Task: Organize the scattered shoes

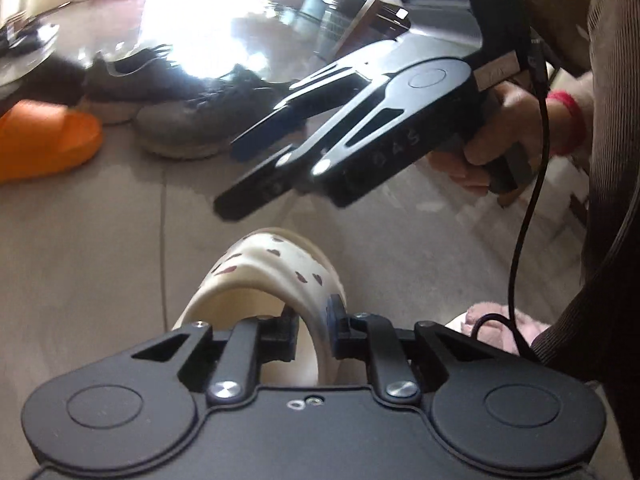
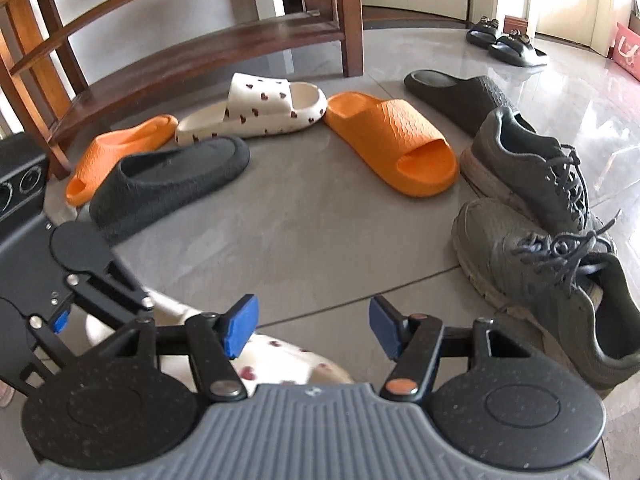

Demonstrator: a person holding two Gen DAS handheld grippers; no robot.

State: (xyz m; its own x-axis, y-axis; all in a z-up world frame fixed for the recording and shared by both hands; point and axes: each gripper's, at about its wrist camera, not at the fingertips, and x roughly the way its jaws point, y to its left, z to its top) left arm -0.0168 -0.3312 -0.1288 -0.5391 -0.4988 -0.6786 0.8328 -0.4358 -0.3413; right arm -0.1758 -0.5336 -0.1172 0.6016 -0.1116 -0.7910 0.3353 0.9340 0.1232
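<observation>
My left gripper is shut on the strap of a white slipper with dark hearts, held low over the tiled floor. The same slipper shows under my right gripper, which is open and empty above it. The right gripper also shows in the left wrist view, hovering beyond the slipper. Its matching white heart slipper lies farther off by the wooden rack. Two orange slides, two dark slides and two grey sneakers lie scattered around.
A wooden shoe rack stands behind the shoes. A pair of black sandals sits far back right by a pink box. A pink fluffy slipper lies by the person's leg. The floor is glossy grey tile.
</observation>
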